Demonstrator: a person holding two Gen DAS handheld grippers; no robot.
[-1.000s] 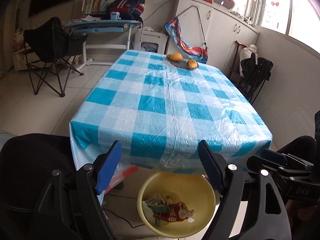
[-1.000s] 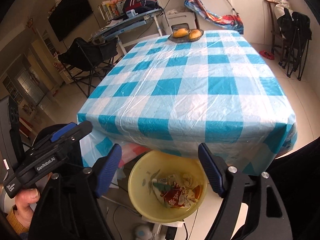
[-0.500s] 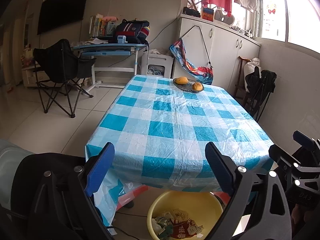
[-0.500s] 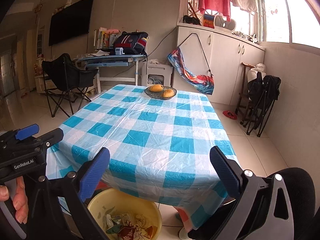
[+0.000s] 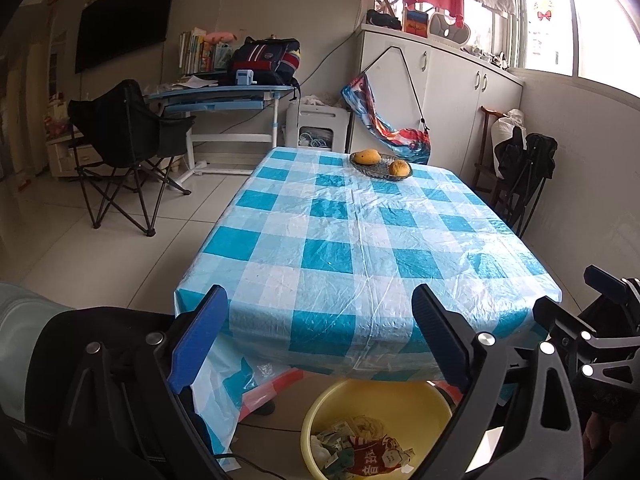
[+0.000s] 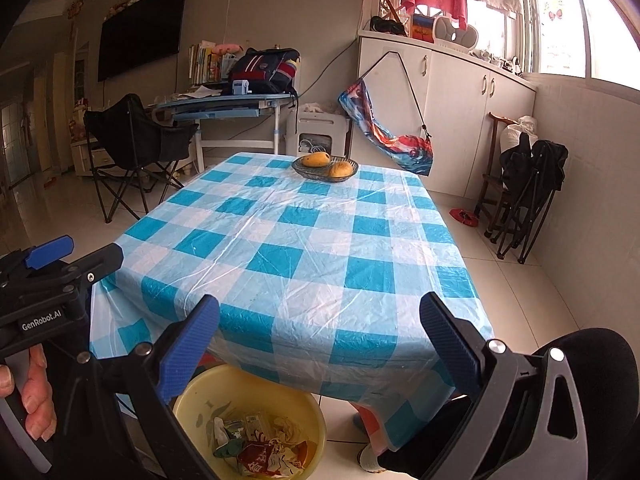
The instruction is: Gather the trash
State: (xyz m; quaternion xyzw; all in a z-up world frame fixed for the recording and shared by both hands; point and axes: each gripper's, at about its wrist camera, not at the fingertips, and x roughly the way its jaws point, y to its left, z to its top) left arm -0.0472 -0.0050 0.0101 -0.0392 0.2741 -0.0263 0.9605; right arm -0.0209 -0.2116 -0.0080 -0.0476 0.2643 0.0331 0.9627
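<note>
Trash (image 5: 360, 450) lies heaped in the bottom of a yellow basin (image 5: 400, 394) that sits on the tiled floor, tucked partly under the near edge of the table (image 5: 352, 240): crumpled wrappers, a red packet with white characters, pale scraps, and what might be a green leaf, though it is too jumbled to be sure. The left gripper (image 5: 320, 336) hangs above the basin with its blue-padded jaws spread wide and nothing between them; the right gripper (image 6: 320, 336) is likewise released, jaws wide apart and empty, over the same basin. From the right camera, a hand (image 6: 34, 396) is seen at the left edge, wrapped around the handle of the other gripper. The table wears a blue-and-white checked plastic cloth, bare on its near half; at the far end stands a shallow dish (image 6: 325, 168) with two yellow-orange fruits. Beyond it are a black folding chair (image 5: 120, 148), a blue desk (image 5: 224, 100) carrying a backpack, and white cabinets (image 5: 448, 96) beneath the window.
</note>
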